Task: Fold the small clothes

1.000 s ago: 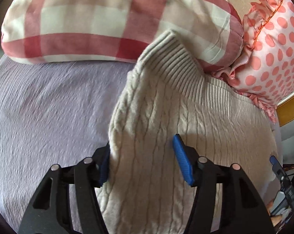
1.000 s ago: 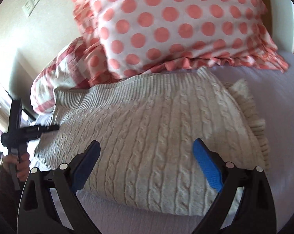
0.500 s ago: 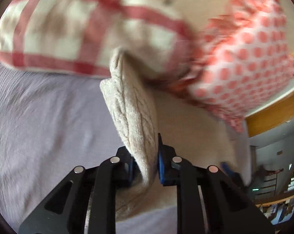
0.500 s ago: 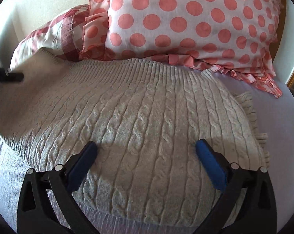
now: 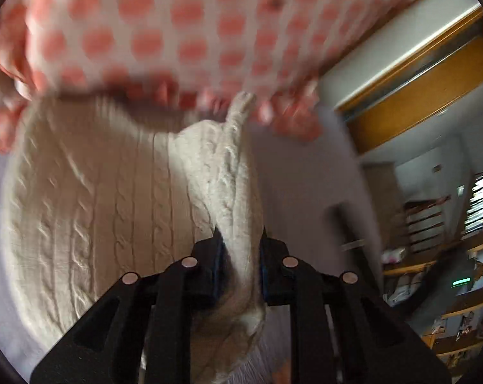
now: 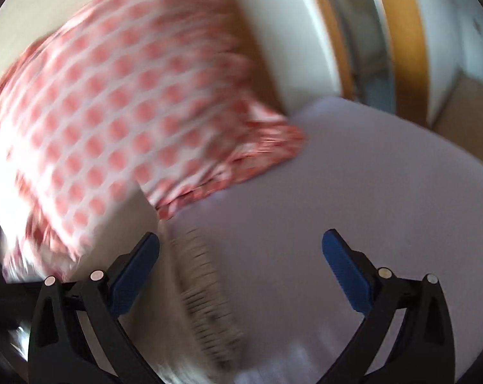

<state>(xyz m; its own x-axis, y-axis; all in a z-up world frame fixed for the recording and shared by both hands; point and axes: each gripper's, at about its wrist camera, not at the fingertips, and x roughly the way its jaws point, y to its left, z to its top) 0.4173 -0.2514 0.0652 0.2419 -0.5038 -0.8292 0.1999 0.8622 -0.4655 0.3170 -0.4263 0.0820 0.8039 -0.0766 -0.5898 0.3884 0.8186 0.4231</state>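
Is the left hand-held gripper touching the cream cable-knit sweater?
Touching. The left wrist view shows the left hand-held gripper shut on a raised fold of the cream cable-knit sweater.

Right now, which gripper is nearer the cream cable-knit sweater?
Left. The left gripper has its jaws clamped on the cream cable-knit sweater; the right gripper hangs open over its ribbed edge.

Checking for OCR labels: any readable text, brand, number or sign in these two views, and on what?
None readable.
Sweater, held by the left gripper: no tag or print showing.
Dotted pillow: pattern only.
Shelves at far right: items and a green light, too small and blurred to read.
Right gripper, bed sheet: no markings.
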